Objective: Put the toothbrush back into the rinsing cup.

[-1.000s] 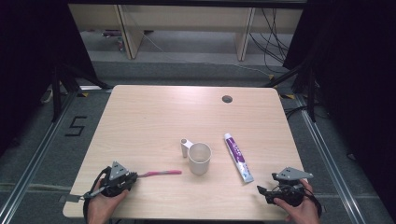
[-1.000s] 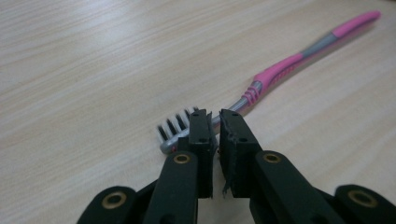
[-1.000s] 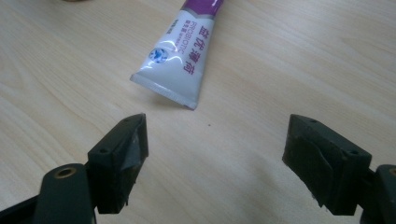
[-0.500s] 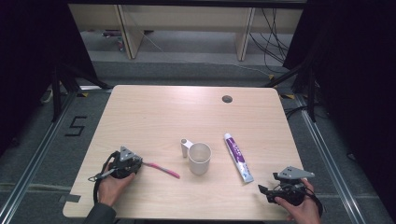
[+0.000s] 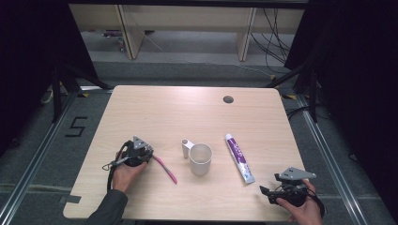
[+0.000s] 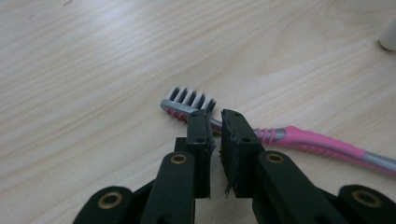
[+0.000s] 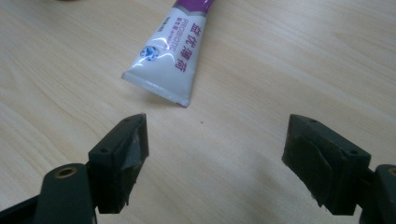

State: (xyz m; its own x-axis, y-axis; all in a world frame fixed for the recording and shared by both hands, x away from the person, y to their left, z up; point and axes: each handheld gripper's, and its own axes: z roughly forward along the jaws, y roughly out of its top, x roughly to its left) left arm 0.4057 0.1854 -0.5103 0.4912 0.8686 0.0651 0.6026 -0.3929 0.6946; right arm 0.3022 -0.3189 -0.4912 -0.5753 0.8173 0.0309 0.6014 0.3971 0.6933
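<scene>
The left gripper (image 6: 214, 122) pinches the neck of the pink toothbrush (image 6: 261, 135), bristles at 11 o'clock from the jaws. The right gripper (image 7: 217, 140) stands spread, toothpaste tube (image 7: 173, 51) at 11 o'clock.

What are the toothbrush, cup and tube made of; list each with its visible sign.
Toothbrush: glossy pink and grey moulded plastic, ribbed grip, probably nylon bristles.
Cup: white, matte, smooth; plastic or ceramic, unclear.
Toothpaste tube: soft glossy plastic laminate, crimped flat end.

Black grippers (image 5: 151, 157), brass screws, dark sleeve (image 5: 110, 208)
</scene>
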